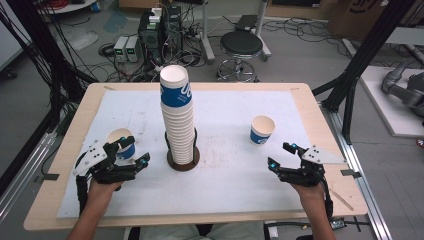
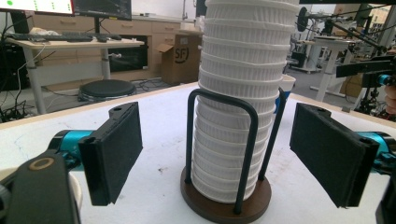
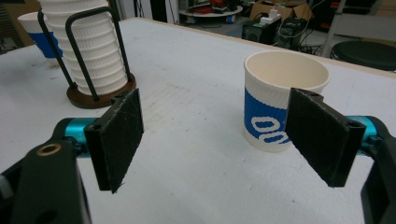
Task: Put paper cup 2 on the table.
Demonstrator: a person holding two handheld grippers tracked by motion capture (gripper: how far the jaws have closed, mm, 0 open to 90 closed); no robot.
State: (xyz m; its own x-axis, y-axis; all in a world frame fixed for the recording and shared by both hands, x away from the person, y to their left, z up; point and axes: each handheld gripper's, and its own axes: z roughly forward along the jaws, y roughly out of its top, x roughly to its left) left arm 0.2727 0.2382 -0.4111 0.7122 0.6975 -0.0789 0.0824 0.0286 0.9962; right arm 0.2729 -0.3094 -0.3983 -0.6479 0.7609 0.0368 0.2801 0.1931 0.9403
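Observation:
A tall stack of white paper cups (image 1: pixel 177 112) stands in a black wire holder on a round brown base (image 1: pixel 183 163) at the middle of the table. One blue-and-white cup (image 1: pixel 262 130) stands upright to its right, another cup (image 1: pixel 120 141) to its left. My left gripper (image 1: pixel 137 150) is open right beside the left cup, which sits outside its jaws. In the left gripper view the left gripper (image 2: pixel 219 154) faces the stack (image 2: pixel 243 93). My right gripper (image 1: pixel 280 154) is open, a little nearer than the right cup. In the right gripper view that cup (image 3: pixel 275 93) stands ahead of the right gripper (image 3: pixel 219 140), partly behind the right pad (image 3: pixel 322 135).
A white mat (image 1: pixel 225 185) covers the wooden table (image 1: pixel 320 125). Beyond the far edge are a black stool (image 1: pixel 241 44) and electronics boxes (image 1: pixel 160 30) with cables. Black frame posts (image 1: pixel 360 60) rise at the right.

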